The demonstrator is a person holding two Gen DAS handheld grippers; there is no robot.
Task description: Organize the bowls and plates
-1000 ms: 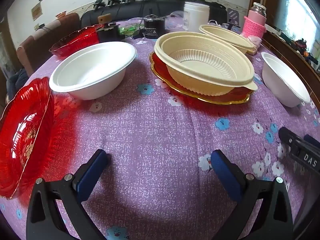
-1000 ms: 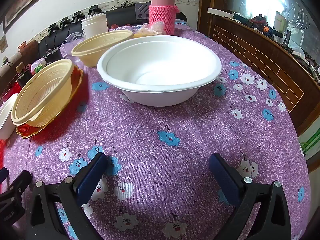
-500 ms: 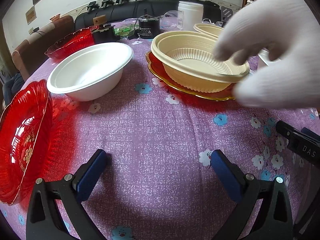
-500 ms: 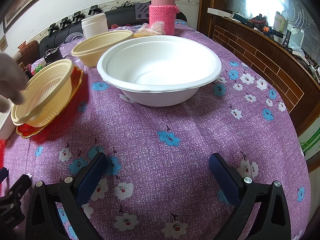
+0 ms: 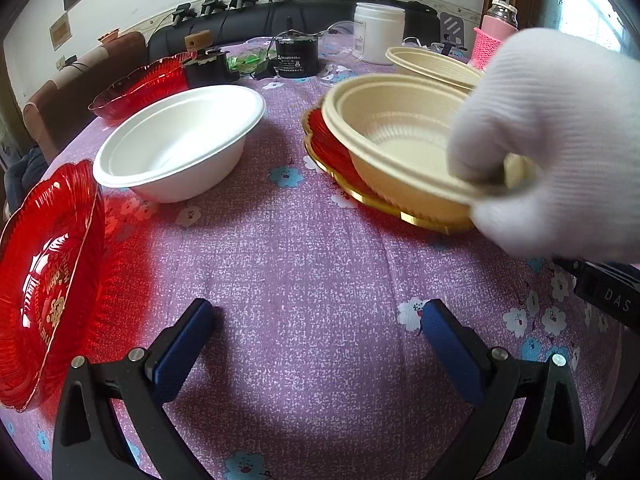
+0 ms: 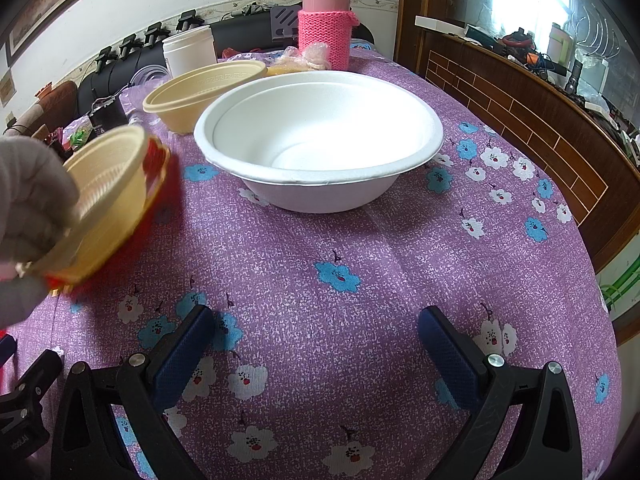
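Observation:
My left gripper (image 5: 316, 332) is open and empty low over the purple tablecloth. Ahead stand a white bowl (image 5: 180, 140) and a beige bowl (image 5: 396, 132) on a red gold-rimmed plate (image 5: 332, 152). A white-gloved hand (image 5: 560, 140) grips the beige bowl's near rim. A red plate (image 5: 44, 280) lies at the left, another red dish (image 5: 140, 84) farther back. My right gripper (image 6: 316, 332) is open and empty in front of a second white bowl (image 6: 320, 136). The gloved hand (image 6: 28, 192) and tilted beige bowl (image 6: 108, 192) show at its left. A second beige bowl (image 6: 204, 88) stands behind.
A pink flask in a knitted sleeve (image 6: 326, 36), a white jar (image 6: 188, 54) and a black cylinder (image 5: 296, 58) stand at the back of the table. A wooden ledge (image 6: 540, 128) runs along the right. The right gripper's body (image 5: 608, 296) lies at the right.
A white-gloved hand came in from the right and took hold of the beige bowl's near rim, tilting it on the red plate. Both grippers stayed almost still.

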